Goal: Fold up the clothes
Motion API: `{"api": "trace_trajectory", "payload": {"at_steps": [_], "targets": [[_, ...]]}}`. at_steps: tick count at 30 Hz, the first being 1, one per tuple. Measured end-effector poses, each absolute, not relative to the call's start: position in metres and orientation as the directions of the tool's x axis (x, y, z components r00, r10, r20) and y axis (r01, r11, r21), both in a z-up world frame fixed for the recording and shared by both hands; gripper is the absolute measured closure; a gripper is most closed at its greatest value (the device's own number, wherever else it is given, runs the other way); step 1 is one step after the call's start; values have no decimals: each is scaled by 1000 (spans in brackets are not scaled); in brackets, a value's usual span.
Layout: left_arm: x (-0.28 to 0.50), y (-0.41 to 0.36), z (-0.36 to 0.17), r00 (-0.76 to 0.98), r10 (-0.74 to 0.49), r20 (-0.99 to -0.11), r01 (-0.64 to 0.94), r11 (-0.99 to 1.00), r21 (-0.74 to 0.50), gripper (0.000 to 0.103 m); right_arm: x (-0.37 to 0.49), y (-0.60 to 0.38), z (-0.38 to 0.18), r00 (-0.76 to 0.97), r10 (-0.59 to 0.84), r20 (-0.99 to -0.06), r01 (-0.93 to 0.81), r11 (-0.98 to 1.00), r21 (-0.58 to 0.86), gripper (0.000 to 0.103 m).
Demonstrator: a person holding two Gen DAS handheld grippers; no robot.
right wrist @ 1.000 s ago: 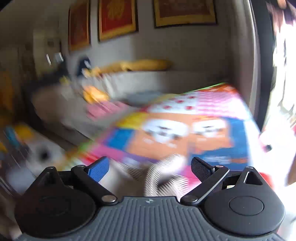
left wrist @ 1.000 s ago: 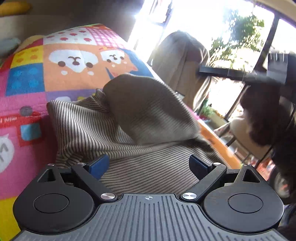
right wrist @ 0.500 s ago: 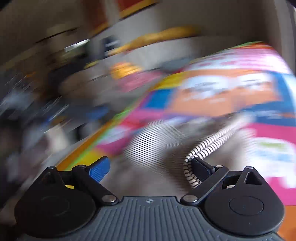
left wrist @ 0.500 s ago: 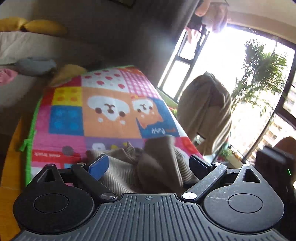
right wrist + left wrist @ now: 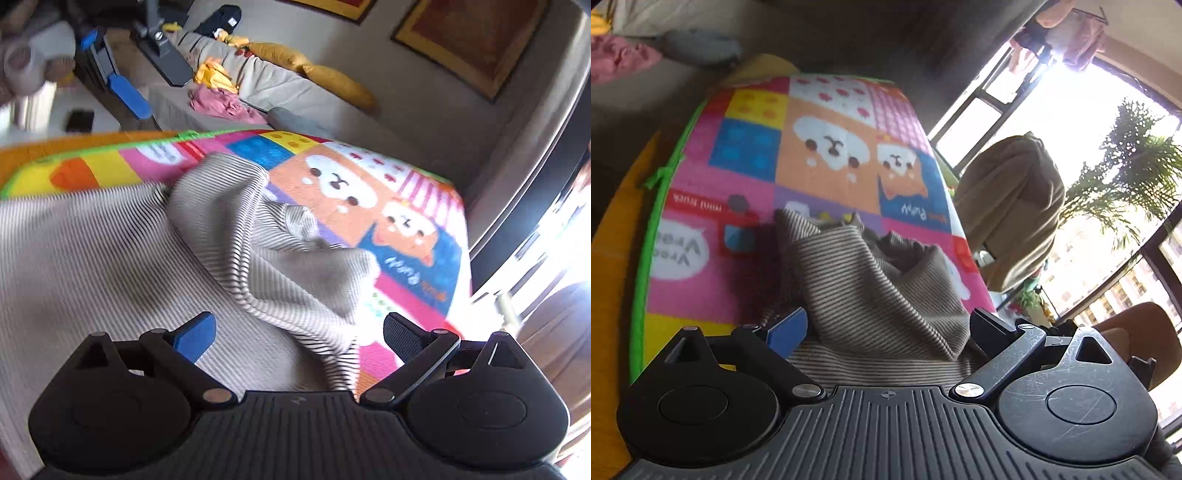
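While its jaws stand spread wide, the left hand-held gripper hovers low over the striped garment, the cloth bunched up between the fingers but pinched by neither. The right hand-held gripper is likewise released, jaws wide apart, with a rumpled fold of the same garment rising between and ahead of its fingers; whether a pad touches the fabric cannot be told. The garment lies crumpled on the colourful cartoon play mat, near its front edge. Both grippers point forward and slightly downward across the mat.
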State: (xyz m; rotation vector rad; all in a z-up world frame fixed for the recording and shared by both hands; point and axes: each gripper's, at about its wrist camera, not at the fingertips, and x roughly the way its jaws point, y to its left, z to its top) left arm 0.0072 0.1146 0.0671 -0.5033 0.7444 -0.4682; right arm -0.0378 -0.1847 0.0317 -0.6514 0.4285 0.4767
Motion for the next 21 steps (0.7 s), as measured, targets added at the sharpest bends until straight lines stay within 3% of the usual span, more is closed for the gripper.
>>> {"api": "trace_trajectory", "payload": {"at_steps": [5,11,13,15,21], "targets": [[9,130,79,722,-495,-482,160,799,-580,5,17,-188,56,570,614,-547,-697,713,74,0],[-13,139,104,782,-458,-422,203,828,-522,5,56,-152,31,351,767,-537,-701,595,392,0],[-21,141,99,766,-467,-441,196,824,-531,5,34,-138,29,259,803,-537,-780,502,374,0],[-29,143,89,738,-490,-463,182,807,-562,5,5,-132,30,246,785,-569,-853,454,258,0],[-43,142,50,652,-554,-518,105,742,-662,5,-41,-126,23,224,741,-633,-908,396,141,0]]}}
